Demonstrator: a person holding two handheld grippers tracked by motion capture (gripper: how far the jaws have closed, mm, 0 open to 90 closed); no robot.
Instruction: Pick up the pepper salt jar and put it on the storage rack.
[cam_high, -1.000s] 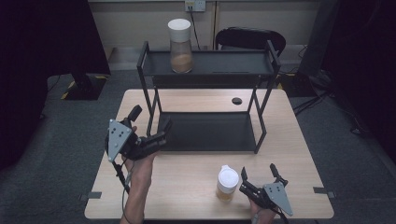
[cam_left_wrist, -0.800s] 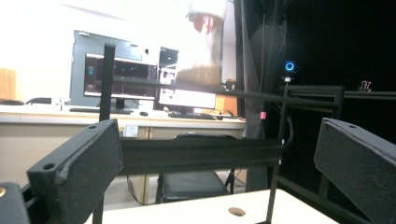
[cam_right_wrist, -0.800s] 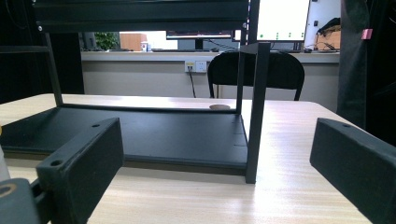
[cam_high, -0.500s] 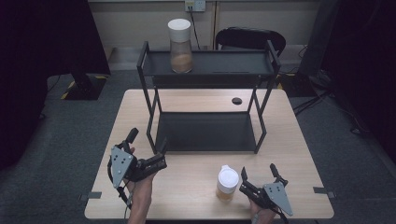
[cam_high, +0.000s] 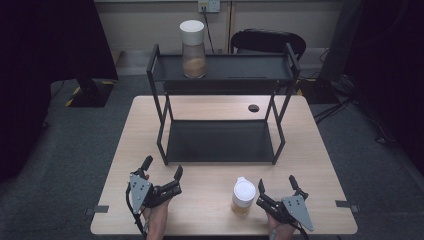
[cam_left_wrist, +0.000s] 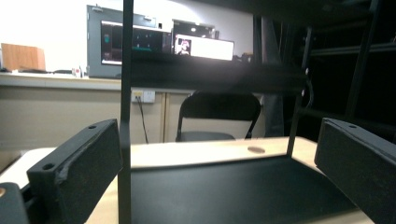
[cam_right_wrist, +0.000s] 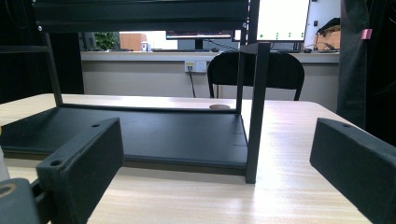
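A black two-shelf rack (cam_high: 222, 142) stands in the middle of the wooden table (cam_high: 320, 150). On its top shelf at the left is a tall clear jar (cam_high: 193, 47) with a white lid and brown contents. A smaller white-lidded jar (cam_high: 243, 196) stands on the table near the front edge. Just right of this jar my right gripper (cam_high: 276, 181) rests open and apart from it. My left gripper (cam_high: 163, 166) sits open at the front left, nothing between its jaws. The left gripper (cam_left_wrist: 219, 140) faces the rack's lower shelf (cam_left_wrist: 233, 186). The right gripper (cam_right_wrist: 215, 140) looks at the rack's corner post (cam_right_wrist: 254, 112).
A small dark disc (cam_high: 254, 108) lies on the table behind the rack's right side. A black folding chair (cam_high: 267, 42) stands beyond the far edge. The rack's thin posts (cam_left_wrist: 125, 112) rise close in front of the left gripper.
My left gripper has come down and back toward the table's front edge, still open. The right gripper and the small jar have stayed put.
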